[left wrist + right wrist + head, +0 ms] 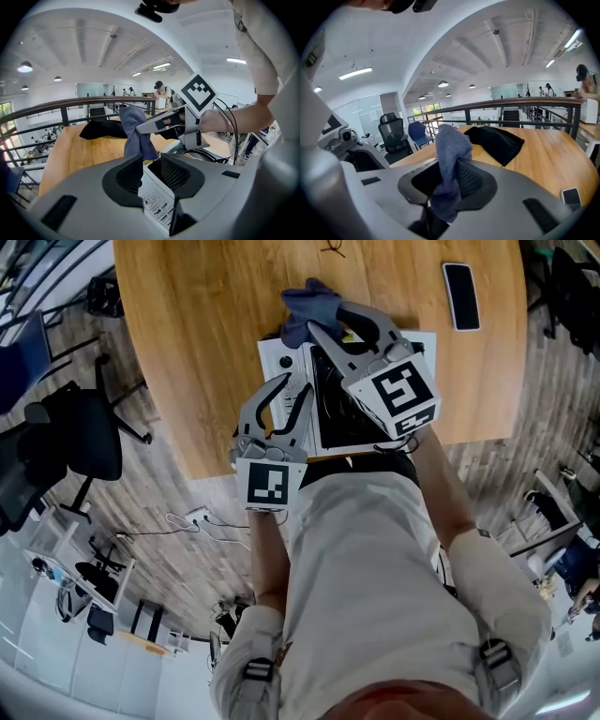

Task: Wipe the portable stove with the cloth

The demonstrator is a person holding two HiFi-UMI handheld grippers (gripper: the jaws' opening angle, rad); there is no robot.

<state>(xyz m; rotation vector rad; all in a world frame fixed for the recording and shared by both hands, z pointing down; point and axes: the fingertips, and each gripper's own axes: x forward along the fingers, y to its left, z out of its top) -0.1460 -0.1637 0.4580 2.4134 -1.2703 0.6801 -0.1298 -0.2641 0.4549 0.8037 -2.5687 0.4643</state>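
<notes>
Holding my left gripper (pixel 152 174) with jaws apart and empty, the portable stove (pixel 159 207) sits just beyond them. My right gripper (pixel 448 180) is clamped on the cloth (pixel 451 150), bunched between the pads with its tail hanging below. It's soft, light and floppy, so I'd pinch a thick fold.

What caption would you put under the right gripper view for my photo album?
Right gripper shut on a blue-grey cloth, a wooden table and a black fabric item beyond.

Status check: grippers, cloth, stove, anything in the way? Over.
Right gripper shut on blue cloth, over portable stove's far edge. Left gripper open, stove's near corner between its jaws. Phone and black fabric on table, off the stove.
</notes>
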